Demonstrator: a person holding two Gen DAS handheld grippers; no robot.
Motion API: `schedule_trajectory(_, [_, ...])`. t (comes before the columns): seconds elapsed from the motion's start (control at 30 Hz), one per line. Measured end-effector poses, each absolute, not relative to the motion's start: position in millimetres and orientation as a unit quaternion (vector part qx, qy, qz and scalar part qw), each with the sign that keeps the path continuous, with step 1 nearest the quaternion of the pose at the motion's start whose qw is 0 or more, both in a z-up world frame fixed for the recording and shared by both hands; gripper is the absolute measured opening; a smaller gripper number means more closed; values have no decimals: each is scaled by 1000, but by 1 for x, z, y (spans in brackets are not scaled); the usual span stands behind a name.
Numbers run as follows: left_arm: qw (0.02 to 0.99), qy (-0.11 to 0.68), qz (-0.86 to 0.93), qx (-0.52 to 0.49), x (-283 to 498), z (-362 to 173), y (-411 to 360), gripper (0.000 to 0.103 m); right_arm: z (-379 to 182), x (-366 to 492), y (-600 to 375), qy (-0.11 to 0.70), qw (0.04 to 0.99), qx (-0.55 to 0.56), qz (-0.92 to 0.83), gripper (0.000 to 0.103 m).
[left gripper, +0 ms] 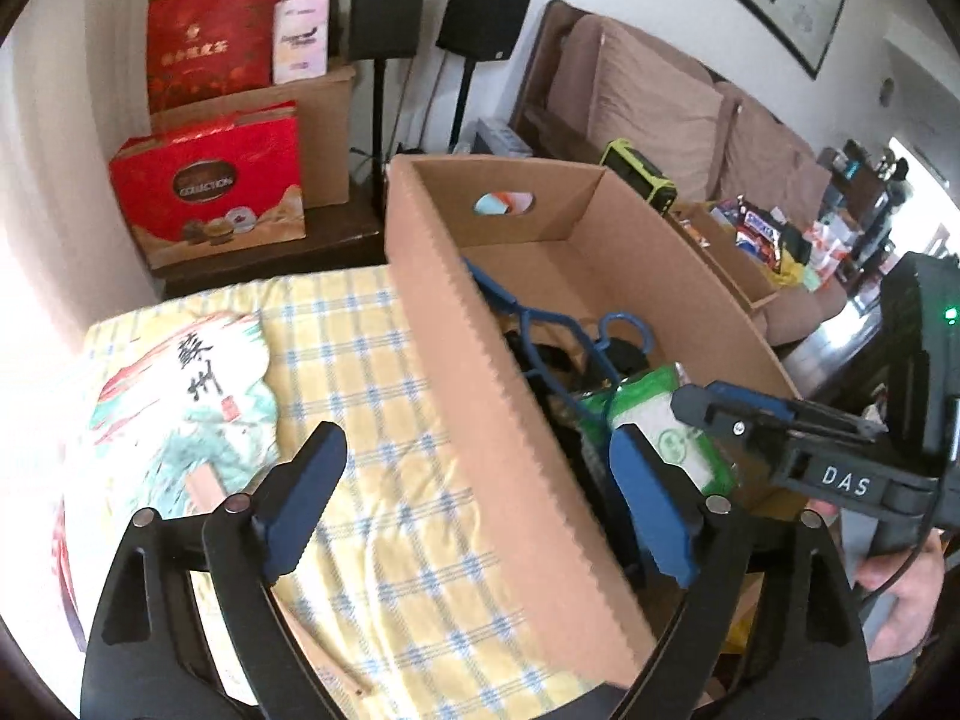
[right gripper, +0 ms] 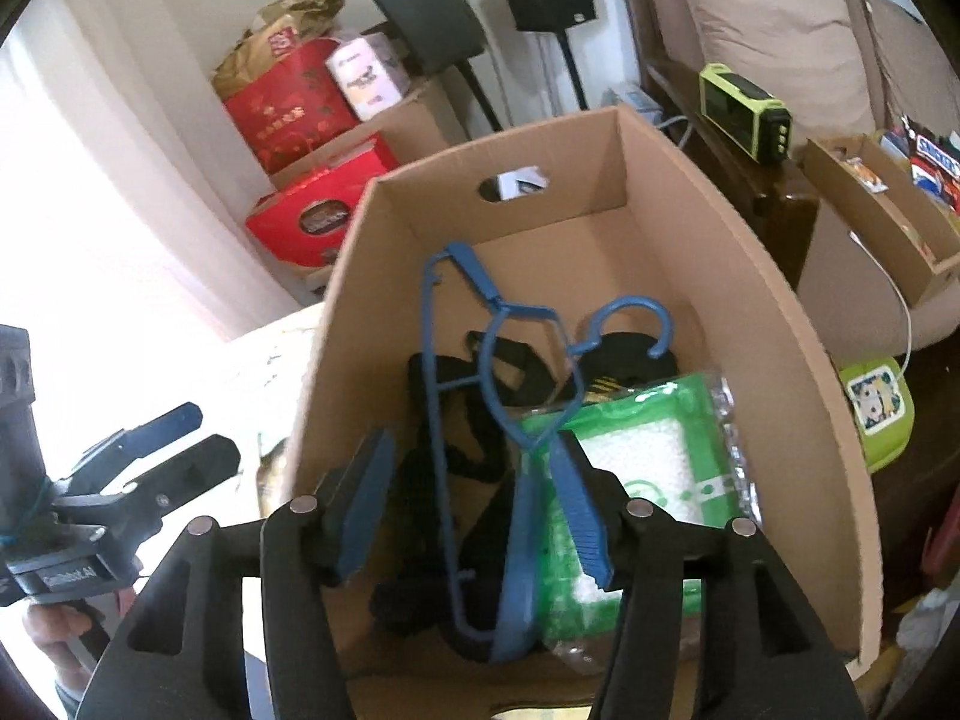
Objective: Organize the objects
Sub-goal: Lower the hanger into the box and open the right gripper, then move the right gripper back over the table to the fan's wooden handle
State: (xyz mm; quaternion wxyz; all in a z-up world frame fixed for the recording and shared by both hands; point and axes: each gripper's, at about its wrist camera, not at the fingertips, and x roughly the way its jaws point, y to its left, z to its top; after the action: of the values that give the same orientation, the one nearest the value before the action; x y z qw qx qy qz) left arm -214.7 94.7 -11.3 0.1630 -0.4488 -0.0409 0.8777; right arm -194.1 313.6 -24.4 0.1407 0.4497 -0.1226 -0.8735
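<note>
Two grippers: left gripper (left gripper: 480,504) straddles the near left wall of the cardboard box (left gripper: 480,372), one finger outside over the checked cloth (left gripper: 372,432), one inside; right gripper (right gripper: 474,504) hangs over the box interior.
Left gripper state: fingers spread wide, holding nothing; the wall stands between them, and contact cannot be told.
Right gripper state: fingers spread apart, nothing pinched; the blue hanger (right gripper: 510,420) lies below them.
Cardboard box: open-topped, long axis running away from both cameras, a handle cut-out (right gripper: 516,183) in its far end wall.
Blue hanger: inside the box, leaning on the contents, hook (right gripper: 636,324) pointing toward the far end, long bar running near to far.
Green packet (right gripper: 636,468): lies flat in the box's right half, touching the hanger's near part.
Black strap bundle (right gripper: 444,420): under and beside the hanger, against the left wall.
Surroundings: red gift boxes (left gripper: 210,192) and two black speakers (left gripper: 390,6) beyond the box; a sofa (left gripper: 660,102) to the right.
Painted fan (left gripper: 180,396): lies on the checked cloth, left of the box.
</note>
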Motion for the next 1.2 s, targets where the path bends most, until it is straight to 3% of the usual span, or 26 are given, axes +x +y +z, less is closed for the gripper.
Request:
schedule_trajectory(0.13, [152, -40, 881, -446, -205, -11, 82, 89, -18, -189, 301, -97, 139, 442, -881, 69])
schedule_trajectory(0.2, [147, -41, 883, -445, -201, -10, 76, 91, -15, -186, 294, -88, 140, 438, -884, 80])
schedule_trajectory(0.27, [145, -45, 884, -442, -198, -9, 71, 103, -11, -183, 288, -79, 139, 434, -887, 84])
schedule_trajectory(0.5, [133, -51, 890, -433, -188, -6, 49, 103, -1, -171, 264, -37, 144, 423, -894, 93])
schedule_trajectory(0.73, [114, -60, 891, -435, -177, -9, 19, 103, 4, -160, 235, 10, 151, 412, -899, 96])
schedule_trajectory(0.83, [101, -61, 894, -432, -169, -11, 5, 103, 4, -158, 225, 15, 153, 409, -899, 103])
schedule_trajectory(1.2, [72, -75, 901, -422, -150, -13, -36, 103, 3, -151, 184, 26, 182, 413, -892, 103])
